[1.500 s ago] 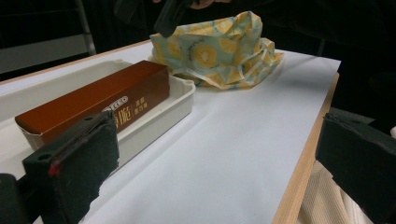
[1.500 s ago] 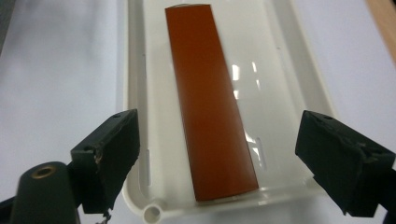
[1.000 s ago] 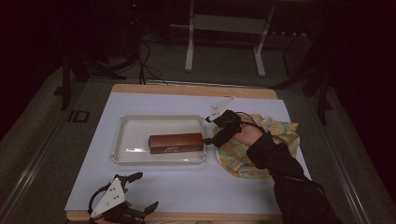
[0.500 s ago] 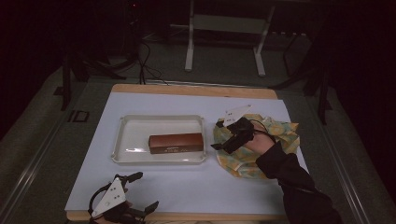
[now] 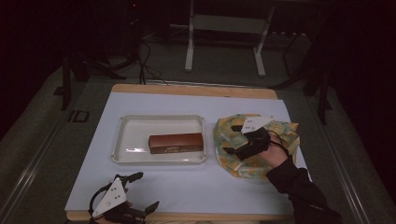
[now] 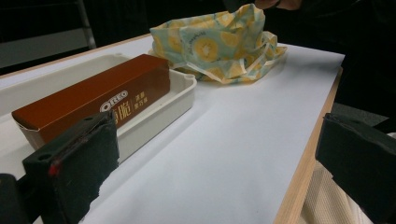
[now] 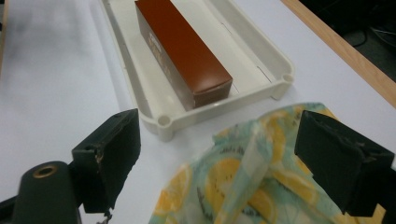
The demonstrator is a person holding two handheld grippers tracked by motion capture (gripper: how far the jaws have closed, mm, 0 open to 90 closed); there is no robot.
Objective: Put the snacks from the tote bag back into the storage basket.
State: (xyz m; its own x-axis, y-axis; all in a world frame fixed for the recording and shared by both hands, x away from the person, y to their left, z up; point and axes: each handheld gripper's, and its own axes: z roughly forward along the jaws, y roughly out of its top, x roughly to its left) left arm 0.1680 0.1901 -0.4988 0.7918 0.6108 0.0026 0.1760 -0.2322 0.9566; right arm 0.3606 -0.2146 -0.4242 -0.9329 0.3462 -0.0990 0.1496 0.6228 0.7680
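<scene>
The right gripper (image 5: 233,145) is held over the fruit-print cloth (image 5: 254,158) at about 3 o'clock on the table, jaws spread wide with nothing between them. In the right gripper view the cloth (image 7: 243,186) bunches up just under the jaws, which point toward the tray. The left gripper (image 5: 142,191) lies at the 7 o'clock edge of the table, jaws wide apart too and empty.

Biggest thing here is the table (image 5: 187,186) with its white sheet on top. Next comes the cloth, a crumpled heap with lemon slices on it, just beside the tray at its 3 o'clock side. The cream plastic tray (image 5: 126,140) sits near the middle. Inside it lies a brown Oreo box (image 5: 176,143), flat on its long side toward the 5 o'clock corner.
</scene>
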